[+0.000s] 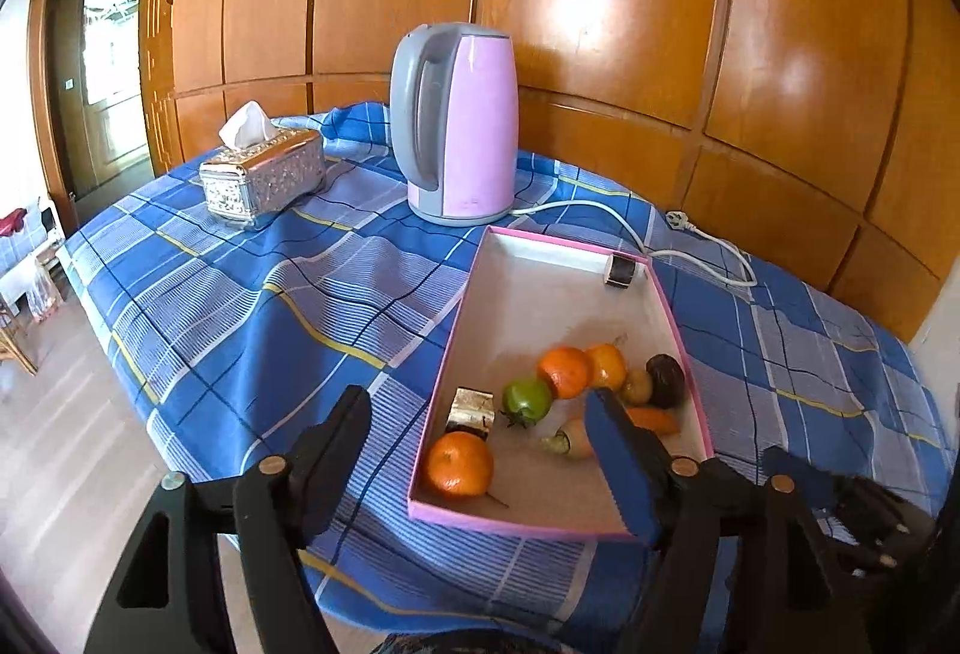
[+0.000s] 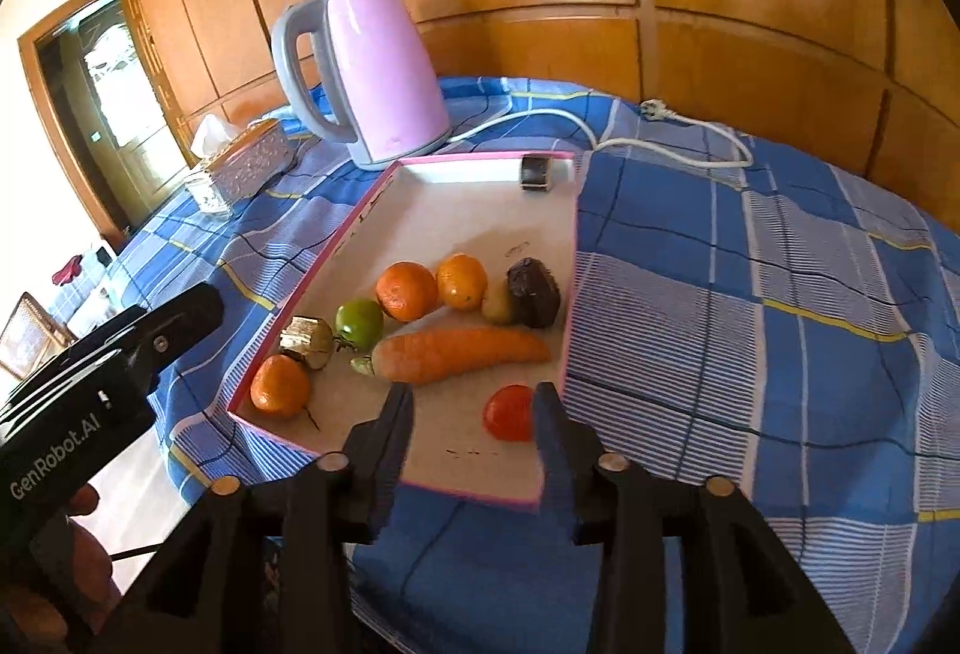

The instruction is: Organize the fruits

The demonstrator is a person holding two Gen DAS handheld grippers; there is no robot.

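Holding both sets of tongs apart and empty above the near end of a shallow white cardboard box with a pink rim (image 2: 573, 258), lower centre of the right wrist view.

Contents, near end of box:
- long orange carrot (image 2: 462, 352), lying across the middle; stiff, probably best taken mid-length across its width.
- small red round tomato (image 2: 509, 412), just ahead of the right tongs (image 2: 474, 414), not touched; likely soft-skinned, wants a light squeeze.
- green round tomato (image 2: 359, 324), smooth, may slip.
- three orange mandarins: one at the lower left corner (image 2: 279, 385), two side by side behind the carrot (image 2: 407, 291) (image 2: 461, 282); light, slightly yielding, grip across the widest part.
- dark brown wrinkled fruit (image 2: 534, 292) and a small yellow-green fruit (image 2: 497, 303), touching each other by the right wall.
- gold foil-wrapped lump (image 2: 307, 341), beside the corner mandarin.
- small dark cylinder (image 2: 536, 171), alone at the far end.

Left tongs (image 1: 480, 426): jaws apart over the box's lower left corner, nothing between them.

Surroundings: blue checked tablecloth (image 1: 252, 294) on the table; lilac electric kettle (image 1: 456, 126), upper centre; silver embossed tissue box (image 1: 264, 180), left.
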